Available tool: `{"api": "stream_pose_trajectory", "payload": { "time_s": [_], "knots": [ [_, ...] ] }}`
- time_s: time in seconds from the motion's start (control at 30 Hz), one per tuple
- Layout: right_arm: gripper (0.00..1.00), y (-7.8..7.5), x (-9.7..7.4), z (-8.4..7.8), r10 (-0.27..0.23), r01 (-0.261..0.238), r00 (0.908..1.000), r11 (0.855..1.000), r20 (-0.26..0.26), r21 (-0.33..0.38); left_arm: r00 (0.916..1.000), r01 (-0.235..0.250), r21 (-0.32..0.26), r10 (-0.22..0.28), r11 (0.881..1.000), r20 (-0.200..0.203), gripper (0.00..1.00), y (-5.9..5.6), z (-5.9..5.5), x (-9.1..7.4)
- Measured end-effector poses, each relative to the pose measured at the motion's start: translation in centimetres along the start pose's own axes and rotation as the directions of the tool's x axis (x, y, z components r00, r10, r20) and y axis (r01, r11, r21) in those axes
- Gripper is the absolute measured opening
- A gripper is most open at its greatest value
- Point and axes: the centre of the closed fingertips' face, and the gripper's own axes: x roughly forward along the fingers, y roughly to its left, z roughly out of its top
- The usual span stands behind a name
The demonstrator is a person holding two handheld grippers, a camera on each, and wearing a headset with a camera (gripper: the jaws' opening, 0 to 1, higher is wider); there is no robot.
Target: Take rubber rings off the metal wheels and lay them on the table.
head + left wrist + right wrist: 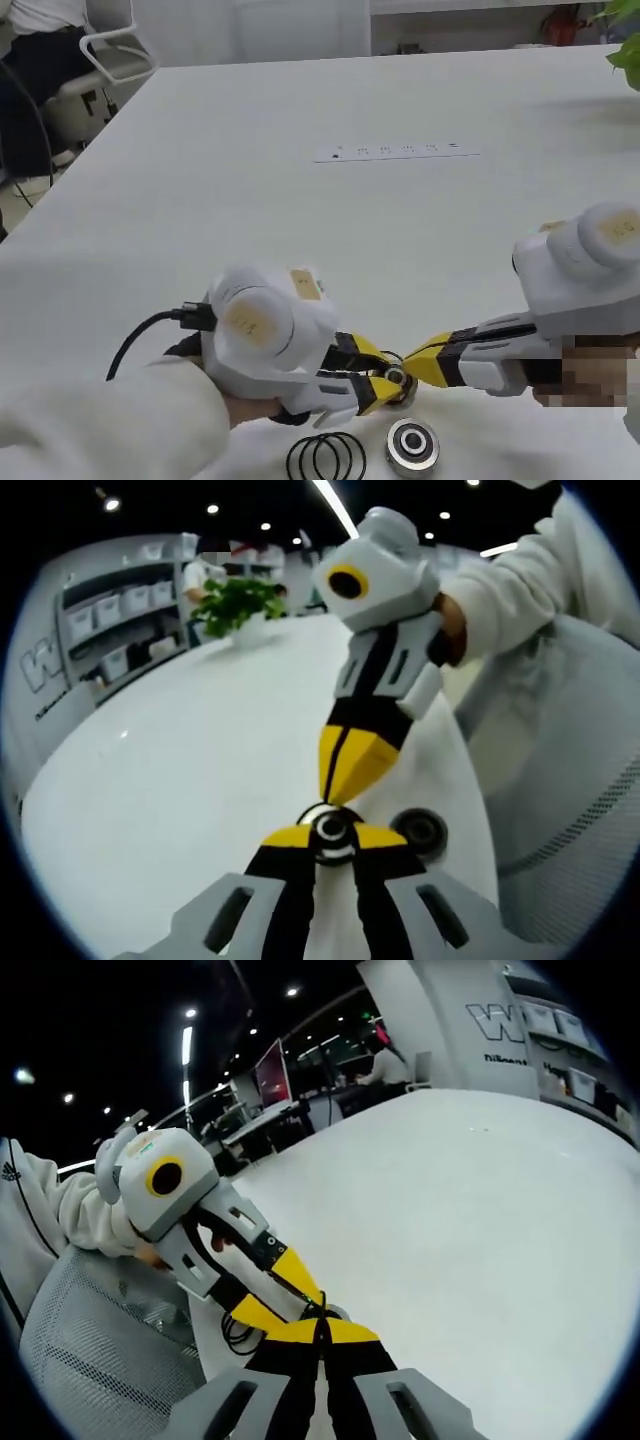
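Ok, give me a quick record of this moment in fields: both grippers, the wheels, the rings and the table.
left gripper: jaws closed on either side of a metal wheel
held wheel: between the left jaws, the right gripper's tips at its rim
right gripper: jaws together; whether they pinch a ring cannot be told
loose wheel: lying flat on the table
rubber rings: several black ones, overlapping, on the table beside the loose wheel
table: white

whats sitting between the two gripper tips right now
A metal wheel: it is clamped in the left gripper jaws, and the right gripper tips meet its rim. This is clearest in the left gripper view and also shows in the head view.
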Motion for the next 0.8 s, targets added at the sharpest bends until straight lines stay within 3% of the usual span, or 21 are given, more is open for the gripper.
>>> {"api": "stream_pose_trajectory", "payload": {
  "time_s": [0.1, 0.23, 0.37, 0.53, 0.8],
  "knots": [
    [0.0, -0.1, -0.1, 0.1, -0.002, 0.002, 1.0, 1.0, 0.006, 0.019, 0.999, 0.039, -0.015, -0.039, 0.999, 0.021, 0.24, -0.3, 0.8, -0.9],
    [0.0, 0.0, -0.3, 0.5, 0.001, -0.001, 0.9997, 0.999, 0.022, 0.032, 0.9979, 0.037, 0.025, -0.038, 0.999, 0.053, 0.32, -0.1, 2.0, -2.7],
    [0.0, 0.2, -0.5, 1.0, 0.001, -0.003, 0.9993, 1.0, 0.038, 0.031, 0.9961, 0.032, 0.029, -0.034, 0.999, 0.081, 0.35, 0.1, 2.8, -4.7],
    [0.0, 0.7, -0.7, 1.6, 0.01, -0.012, 0.9984, 0.999, 0.056, 0.036, 0.9981, -0.006, 0.072, 0.001, 0.997, 0.062, 0.4, 0.5, 2.6, -7.0],
    [0.0, 2.4, -0.9, 2.3, 0.053, -0.057, 0.9955, 0.997, 0.078, 0.047, 0.9948, -0.049, 0.066, 0.043, 0.997, 0.093, 0.5, 0.7, 3.0, -10.4]
  ]
}}
